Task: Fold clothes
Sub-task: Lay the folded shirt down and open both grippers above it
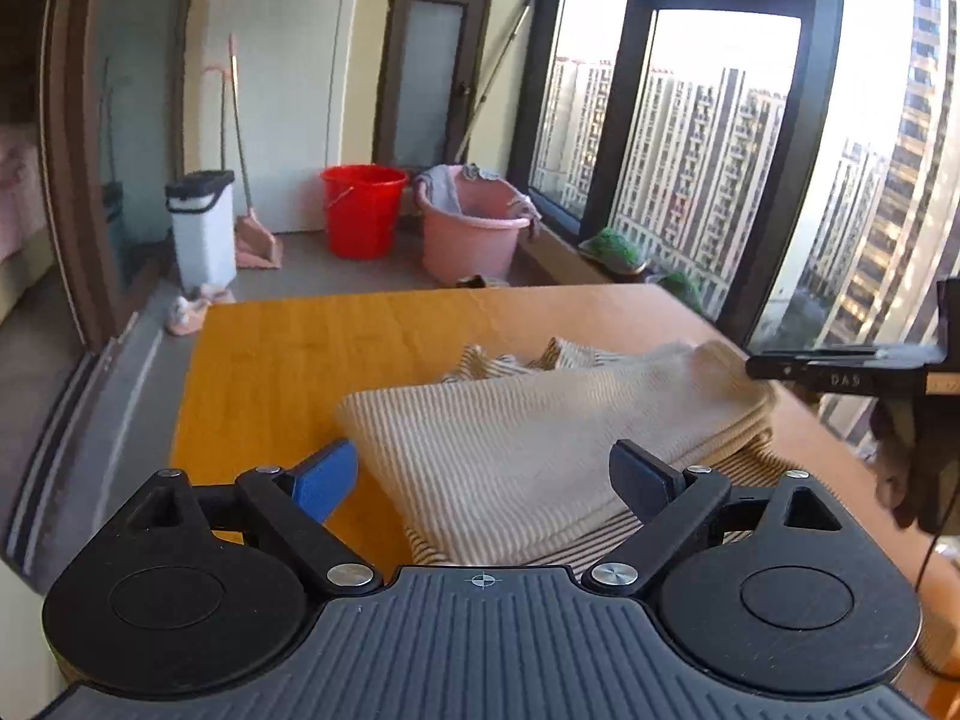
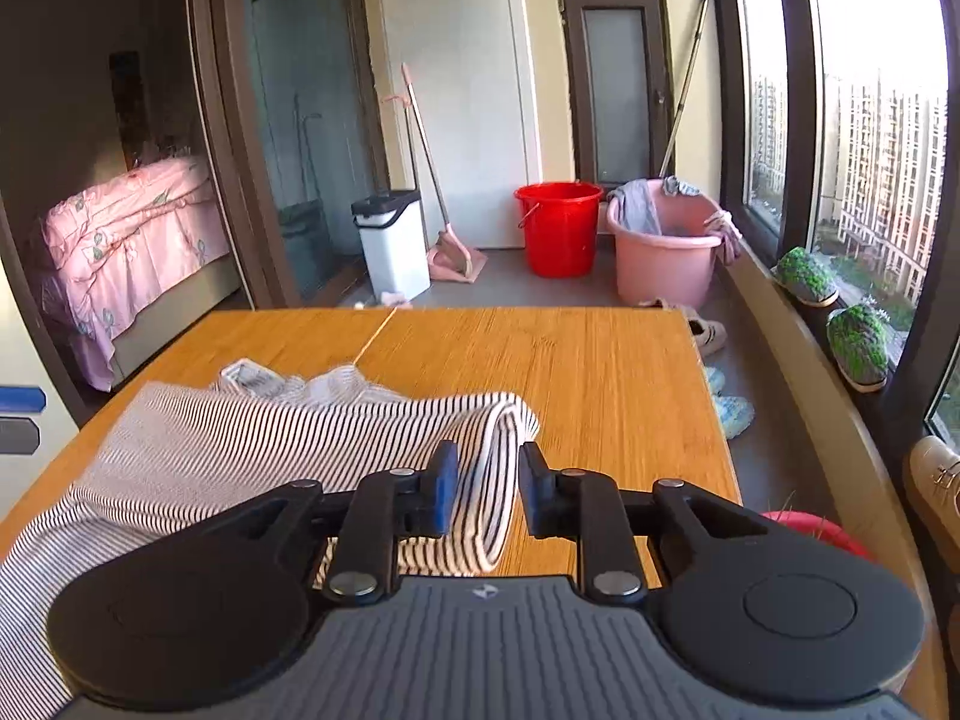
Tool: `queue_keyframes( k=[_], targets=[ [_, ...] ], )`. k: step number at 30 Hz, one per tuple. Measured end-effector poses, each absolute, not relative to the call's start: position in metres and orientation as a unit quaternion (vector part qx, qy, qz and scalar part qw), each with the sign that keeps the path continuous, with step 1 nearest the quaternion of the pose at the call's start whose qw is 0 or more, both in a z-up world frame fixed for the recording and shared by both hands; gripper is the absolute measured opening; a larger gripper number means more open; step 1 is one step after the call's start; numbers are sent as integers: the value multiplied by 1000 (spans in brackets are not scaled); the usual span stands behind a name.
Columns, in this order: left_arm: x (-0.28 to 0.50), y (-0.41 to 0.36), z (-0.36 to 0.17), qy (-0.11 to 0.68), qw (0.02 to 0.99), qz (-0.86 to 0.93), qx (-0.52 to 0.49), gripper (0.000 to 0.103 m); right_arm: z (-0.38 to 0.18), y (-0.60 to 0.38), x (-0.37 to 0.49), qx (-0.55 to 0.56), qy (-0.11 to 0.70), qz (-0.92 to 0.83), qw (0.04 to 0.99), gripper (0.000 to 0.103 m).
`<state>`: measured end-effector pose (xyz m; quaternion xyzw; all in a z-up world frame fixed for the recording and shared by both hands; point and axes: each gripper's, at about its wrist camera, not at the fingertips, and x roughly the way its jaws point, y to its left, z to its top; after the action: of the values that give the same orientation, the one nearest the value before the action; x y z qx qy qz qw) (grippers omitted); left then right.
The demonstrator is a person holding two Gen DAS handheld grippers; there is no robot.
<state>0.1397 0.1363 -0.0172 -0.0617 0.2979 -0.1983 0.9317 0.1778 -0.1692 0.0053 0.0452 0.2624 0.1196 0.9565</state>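
- Striped garment (image 2: 252, 438): partly folded, on the near half of the wooden surface (image 2: 588, 372); black-and-white stripes in the right wrist view, washed beige in the left wrist view. Its rolled fold edge (image 2: 504, 480) runs toward the right tongs; a crumpled part lies behind the fold.
- Right tongs (image 2: 483, 495): fingers set a little apart on either side of the fold edge; the blue pad (image 2: 445, 492) is at the cloth, the other finger stands clear of it, so whether they pinch cannot be told.
- Left tongs (image 1: 487, 480): spread wide over the garment's near-left part, holding nothing; the blue finger (image 1: 327, 480) is beyond the cloth's left edge, the black finger (image 1: 645, 477) is over it.
- Open room: bare wood on the far half of the surface and to the right of the fold, up to the far and right edges.
- Beyond the far edge, on the floor: red bucket (image 2: 559, 228), pink tub (image 2: 666, 252), white bin (image 2: 393, 243).
- Right side: window sill with two green plants (image 2: 807, 276).
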Motion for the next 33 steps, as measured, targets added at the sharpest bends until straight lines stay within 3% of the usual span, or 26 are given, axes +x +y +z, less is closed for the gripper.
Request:
queue_keyframes(
  k=[2,4,7,10,13,15,20,24,33],
  targets=[
    [145,131,-23,302,923,-217,-97,92,14,-174,174,58,249,115,960,31],
    [150,124,-33,310,917,-226,-109,92,18,-174,172,103,242,135,955,52],
    [162,121,-56,335,910,-216,-112,92,12,-167,172,155,249,184,938,69],
    [172,129,-73,349,912,-192,-104,84,-9,-154,176,180,277,200,922,81],
    [172,137,-75,341,918,-182,-89,79,-37,-143,184,200,311,170,913,83],
    [170,140,-75,339,920,-181,-80,79,-44,-137,178,191,290,163,923,85],
    [165,131,-75,332,927,-164,-59,81,-45,-116,167,142,290,171,931,103],
    [151,124,-66,318,934,-146,-67,97,-44,-113,165,136,290,167,933,103],
    [154,112,-76,321,936,-131,-64,100,-44,-119,164,150,285,173,931,103]
  ],
)
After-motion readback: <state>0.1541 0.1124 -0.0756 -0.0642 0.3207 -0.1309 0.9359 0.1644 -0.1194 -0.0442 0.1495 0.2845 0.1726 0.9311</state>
